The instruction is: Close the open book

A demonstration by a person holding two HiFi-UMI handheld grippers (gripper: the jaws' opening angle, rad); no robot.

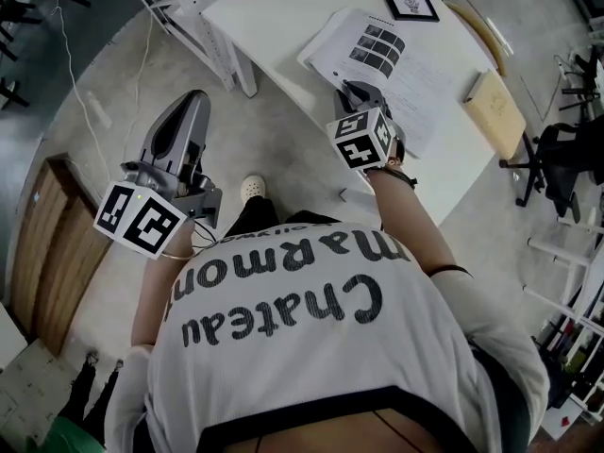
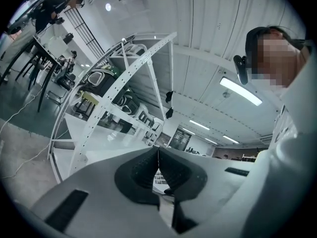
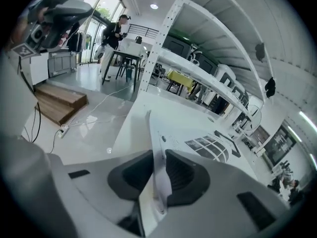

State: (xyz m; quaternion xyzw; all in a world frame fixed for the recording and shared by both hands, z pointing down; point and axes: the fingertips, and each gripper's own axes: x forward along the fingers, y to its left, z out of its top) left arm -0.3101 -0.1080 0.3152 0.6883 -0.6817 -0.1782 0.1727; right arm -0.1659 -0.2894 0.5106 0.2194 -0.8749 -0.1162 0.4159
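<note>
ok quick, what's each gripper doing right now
Left gripper: shut, nothing in it.
Right gripper: shut on a white printed page of the open book.

A white table [image 1: 283, 8] carries an open book [image 1: 406, 74] near its front edge. A black-framed picture [image 1: 410, 5] lies at twelve o'clock from the book, and a tan board [image 1: 494, 111] at about four o'clock.

White short-sleeved T-shirt [image 1: 321, 347] with black lettering across its back, dark wristband [image 1: 401, 174] beyond shirt's right sleeve, pale shoe [image 1: 252, 189] ahead of shirt, grey moulded left gripper [image 2: 158, 156] and right gripper [image 3: 156, 157], black-and-white marker cubes.
</note>
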